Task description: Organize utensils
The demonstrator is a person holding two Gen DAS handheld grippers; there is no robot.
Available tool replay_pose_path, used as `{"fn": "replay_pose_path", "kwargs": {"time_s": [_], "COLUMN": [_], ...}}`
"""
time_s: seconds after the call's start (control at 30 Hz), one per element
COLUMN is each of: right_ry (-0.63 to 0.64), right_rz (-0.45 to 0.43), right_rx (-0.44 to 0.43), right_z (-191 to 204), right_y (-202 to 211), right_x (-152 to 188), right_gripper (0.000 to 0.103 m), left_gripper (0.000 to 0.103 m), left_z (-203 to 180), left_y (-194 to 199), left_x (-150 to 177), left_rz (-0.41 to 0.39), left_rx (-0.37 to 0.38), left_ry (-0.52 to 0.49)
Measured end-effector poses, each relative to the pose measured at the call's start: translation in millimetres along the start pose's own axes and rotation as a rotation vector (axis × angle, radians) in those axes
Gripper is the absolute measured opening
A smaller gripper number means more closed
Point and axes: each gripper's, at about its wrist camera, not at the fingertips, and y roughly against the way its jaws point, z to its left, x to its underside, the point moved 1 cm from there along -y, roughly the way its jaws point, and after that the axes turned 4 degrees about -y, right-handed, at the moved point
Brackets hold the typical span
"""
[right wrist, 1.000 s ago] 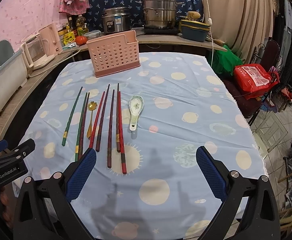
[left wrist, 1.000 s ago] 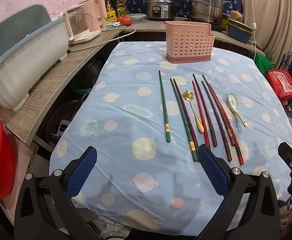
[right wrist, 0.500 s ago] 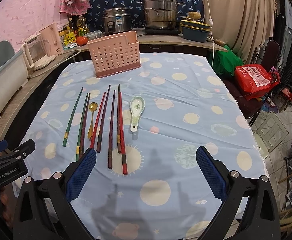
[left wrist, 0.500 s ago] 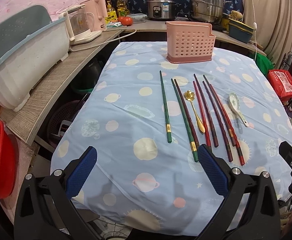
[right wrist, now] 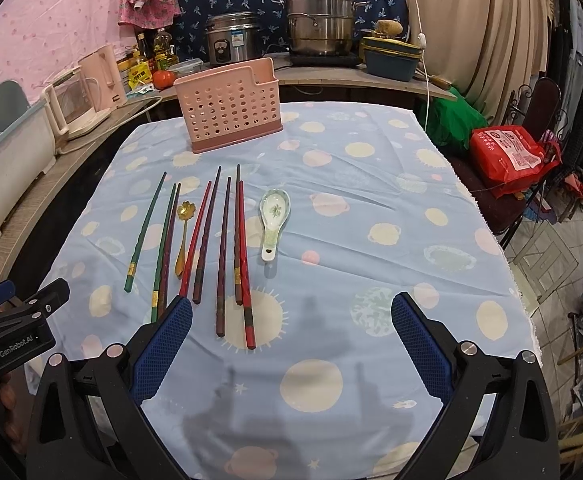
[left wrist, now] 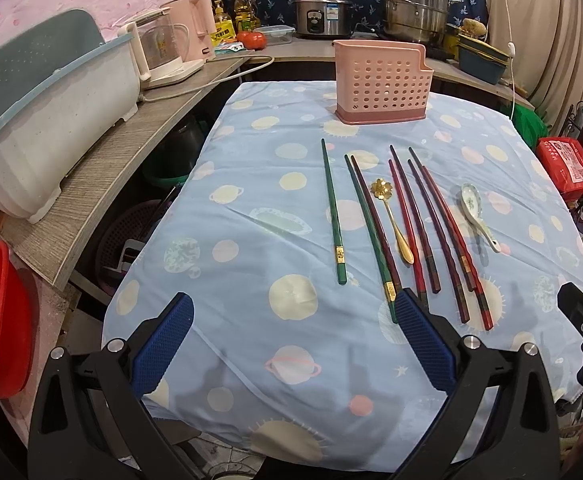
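This is a lived-in home kitchen. Beyond the far edge of the table (right wrist: pixel 371 216), with its planet-print cloth, a counter carries a rice cooker (right wrist: pixel 231 42), a stacked steel steamer pot (right wrist: pixel 319 18), oil bottles (right wrist: pixel 163 50) and a tomato (right wrist: pixel 163 77). Off the table's left edge, a wooden shelf (left wrist: pixel 103 172) holds a pink kettle (left wrist: pixel 195 28) and a white dish tub (left wrist: pixel 47 120). A red rice bag (right wrist: pixel 511 152) sits on a chair off the right edge, and curtains (right wrist: pixel 479 28) hang behind.

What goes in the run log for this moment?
left gripper: open, empty | right gripper: open, empty | chopsticks, gold flower spoon, white ceramic spoon: on cloth | pink perforated holder: unloaded
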Motion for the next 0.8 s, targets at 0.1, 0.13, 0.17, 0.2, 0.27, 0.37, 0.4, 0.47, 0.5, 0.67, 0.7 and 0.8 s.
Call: {"fn": "replay_pose_path", "kwargs": {"time_s": [0.1,0.13,0.17,0.2,0.27,0.37,0.4,0.47,0.5,0.67,0.7,0.8], "right_ry": [0.000,0.000,-0.001,-0.002,-0.002,-0.002,-0.002,-0.001,-0.002,-0.002,-0.003,-0.003], "right_rz": [0.002,0.002,0.002,0.003,0.003,0.004,0.004,0.005,0.005,0.005,0.006,0.006], "right_rx": [-0.001,0.000,0.000,0.000,0.000,-0.001,-0.001,0.001,0.000,0.000,0.000,0.000], "right_z": [-1.0,-0.9,-1.2,-1.1,-1.6,-1.8,-1.6,-2.1,-2.1,-2.0,-2.0,-2.1], "right_y": [-0.9,-0.9,-0.9,-1.0,-1.7,-1.8,-1.7,-2.5,-2.5,-2.5,-2.5,-2.5], "right_x": [0.5,0.5,0.4,0.5,1.0,1.1,0.8,1.7,1.7,1.5,1.4,1.7], "right_gripper": [0.096,0.096,0.096,0.096,0.096,0.096,0.096,0.096,0.096,0.096,0.096,0.096], "left_gripper": [0.096,0.096,0.096,0.096,0.096,0.096,0.096,0.096,0.096,0.096,0.096,0.096], "left_z": [0.2,0.3,0.4,0.3,0.3,0.4,0.9,0.4,0.6,0.7,1.0,1.0], "left_y": [-1.8,-2.1,-2.5,-2.5,-2.2,-3.0,-3.6,-3.5,-4.0,-4.1,-4.6,-4.7], "left_x": [0.6,0.7,0.8,1.0,0.7,1.0,1.4,1.6,2.0,2.1,2.6,2.5], "left_rz": [0.002,0.003,0.003,0.003,0.003,0.004,0.005,0.005,0.005,0.006,0.006,0.006], "left_rx": [-0.003,-0.003,-0.002,-0.002,-0.003,-0.005,-0.005,-0.005,-0.005,-0.005,-0.005,-0.005], "left_ry": [0.000,0.001,0.000,-0.001,0.000,0.001,0.001,0.001,0.001,0.001,0.001,0.001]}}
